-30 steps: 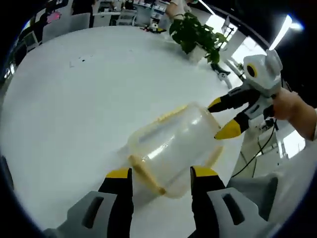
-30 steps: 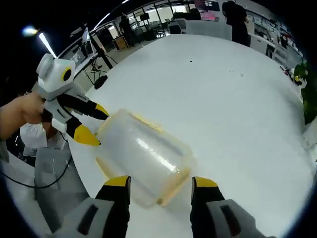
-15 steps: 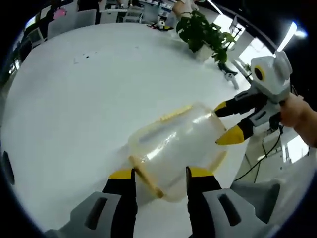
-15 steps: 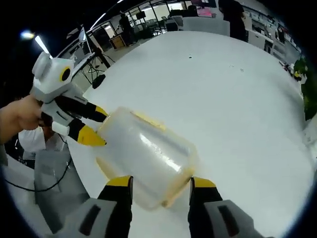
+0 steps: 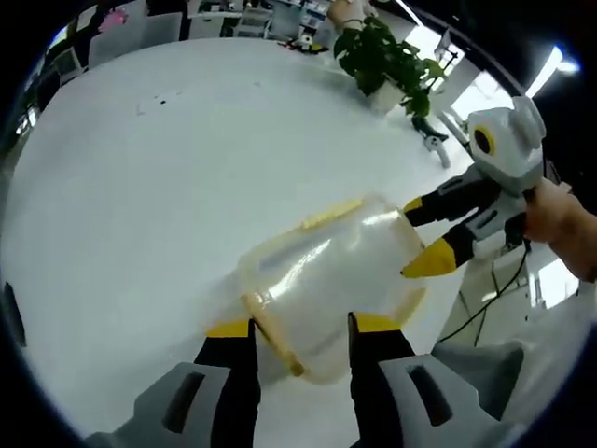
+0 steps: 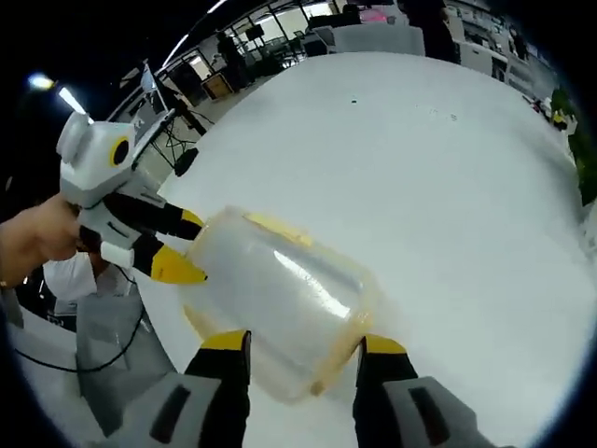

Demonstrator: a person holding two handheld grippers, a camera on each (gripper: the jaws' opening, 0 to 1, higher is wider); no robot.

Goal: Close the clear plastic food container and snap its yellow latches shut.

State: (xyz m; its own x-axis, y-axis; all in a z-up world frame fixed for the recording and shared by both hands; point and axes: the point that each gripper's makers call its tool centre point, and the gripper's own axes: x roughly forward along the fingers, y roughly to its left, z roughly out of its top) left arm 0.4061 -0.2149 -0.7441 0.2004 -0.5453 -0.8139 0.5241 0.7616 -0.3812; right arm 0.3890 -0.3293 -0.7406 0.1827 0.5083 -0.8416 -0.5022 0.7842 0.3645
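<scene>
The clear plastic food container with yellow latches (image 5: 326, 280) lay on the round white table (image 5: 140, 187), its long axis running from the left gripper (image 5: 291, 329) to the right gripper (image 6: 300, 343). Both grippers' jaws stood apart, apparently touching its ends; no lettering was legible.

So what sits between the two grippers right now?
The clear container, lying on the white table. In the left gripper view it spans from the left gripper to the right gripper at its far end.

No lettering, label, brand or number can be read on anything in either view (the far-off background is too small and blurred to show any).
</scene>
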